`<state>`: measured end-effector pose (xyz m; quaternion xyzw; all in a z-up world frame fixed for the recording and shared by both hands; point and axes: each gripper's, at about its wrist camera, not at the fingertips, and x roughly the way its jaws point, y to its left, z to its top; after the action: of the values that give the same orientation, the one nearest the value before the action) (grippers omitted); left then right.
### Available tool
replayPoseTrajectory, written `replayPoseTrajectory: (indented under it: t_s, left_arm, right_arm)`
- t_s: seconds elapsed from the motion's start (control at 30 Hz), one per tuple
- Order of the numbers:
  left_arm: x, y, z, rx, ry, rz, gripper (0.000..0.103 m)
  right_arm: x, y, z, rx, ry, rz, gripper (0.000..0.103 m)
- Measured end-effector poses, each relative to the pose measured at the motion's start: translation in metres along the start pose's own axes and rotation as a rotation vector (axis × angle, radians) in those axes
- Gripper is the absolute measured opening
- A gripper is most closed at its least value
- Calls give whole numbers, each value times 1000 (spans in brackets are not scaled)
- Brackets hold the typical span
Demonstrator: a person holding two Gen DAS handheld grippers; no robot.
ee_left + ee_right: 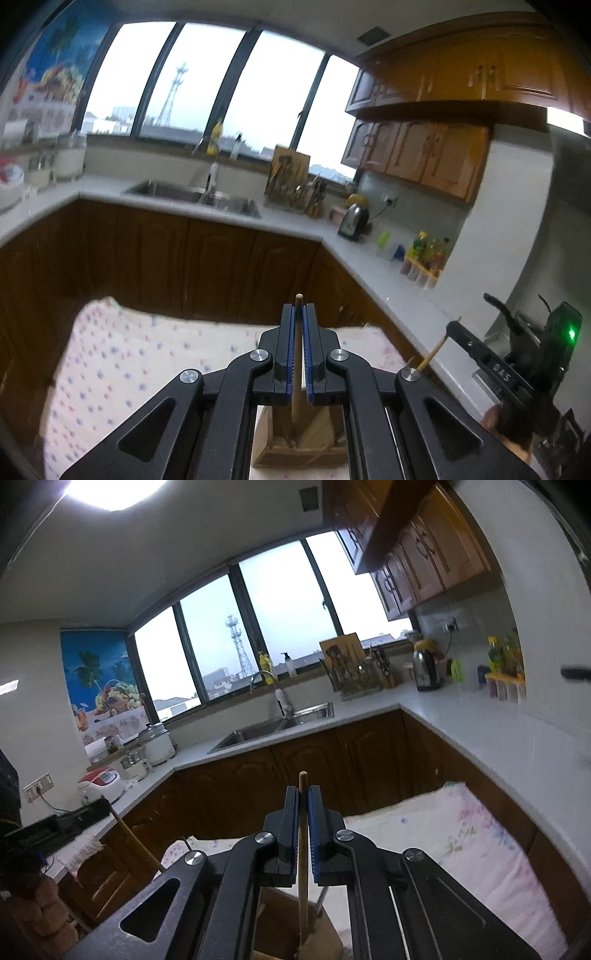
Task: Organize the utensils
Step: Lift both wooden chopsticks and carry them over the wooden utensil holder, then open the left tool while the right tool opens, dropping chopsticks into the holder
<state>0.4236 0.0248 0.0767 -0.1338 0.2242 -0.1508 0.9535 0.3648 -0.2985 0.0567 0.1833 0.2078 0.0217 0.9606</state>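
Note:
My left gripper [299, 314] is shut on a wooden stick handle [298, 354] that runs down into a wooden holder box [299, 446] below it. My right gripper [303, 795] is shut on another thin wooden handle [303, 849] that reaches down into the same wooden box [295, 923]. The right gripper also shows at the right edge of the left wrist view [452, 328], with its stick [434, 352] poking out. The left gripper shows at the left edge of the right wrist view [77, 819], holding its stick [136, 843]. The lower ends of both utensils are hidden.
The box stands on a floral cloth [122, 358] over a table. Beyond it are brown cabinets, a white counter [388, 273] with a sink [199, 195], a utensil rack [295, 188], a kettle [354, 218] and spice bottles [428, 254]. Rice cookers [103, 781] sit at the left.

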Motion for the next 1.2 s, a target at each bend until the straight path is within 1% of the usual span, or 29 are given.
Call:
replayPoseTrajectory:
  t_s: [0.07, 0.17, 0.27, 0.4, 0.63, 0.73, 0.77, 0.87, 0.9, 0.93, 1.0, 1.03, 1.07, 1.1, 1.13, 1.17, 1.2]
  left_arm:
    - [15, 9, -4, -28, 18, 14, 2]
    - [34, 19, -9, -68, 40, 23, 2]
    - [45, 23, -11, -81, 44, 28, 2]
    - [57, 23, -8, -79, 54, 38, 2]
    - [63, 21, -8, -74, 64, 40, 2]
    - [60, 22, -13, -71, 71, 38, 2]
    - [62, 22, -12, -71, 75, 36, 2]
    - [60, 25, -12, -79, 84, 28, 2]
    - [59, 26, -13, -80, 86, 28, 2]
    - [58, 27, -13, -81, 90, 29, 2]
    - [57, 28, -14, -84, 95, 26, 4]
    - [56, 29, -14, -84, 97, 28, 7]
    - [54, 29, -14, -83, 98, 34, 14]
    - [51, 29, -14, -84, 94, 35, 19]
    - [48, 28, -15, -86, 88, 40, 29]
    - [44, 28, -16, -88, 84, 39, 36]
    - [39, 27, -17, -87, 79, 39, 38]
  right_arm:
    - [4, -5, -12, 21, 12, -6, 5]
    - [8, -11, -23, 41, 33, -15, 5]
    - [12, -13, -28, 51, 53, -19, 5]
    - [12, -11, -28, 50, 59, -27, 5]
    - [14, -8, -25, 44, 77, -37, 5]
    - [15, -12, -24, 54, 89, -31, 6]
    - [15, -12, -24, 55, 92, -29, 10]
    - [12, -12, -22, 60, 87, -23, 11]
    - [10, -12, -21, 61, 84, -23, 13]
    - [9, -12, -21, 63, 82, -23, 16]
    - [3, -11, -20, 70, 68, -14, 38]
    - [0, -11, -19, 74, 60, -13, 43]
    - [-6, -12, -19, 79, 46, -8, 49]
    - [-9, -12, -18, 82, 38, -3, 54]
    - [-11, -12, -17, 84, 32, 0, 59]
    - [-16, -13, -17, 84, 23, 2, 69]
    - [-19, -13, -17, 83, 18, 2, 81]
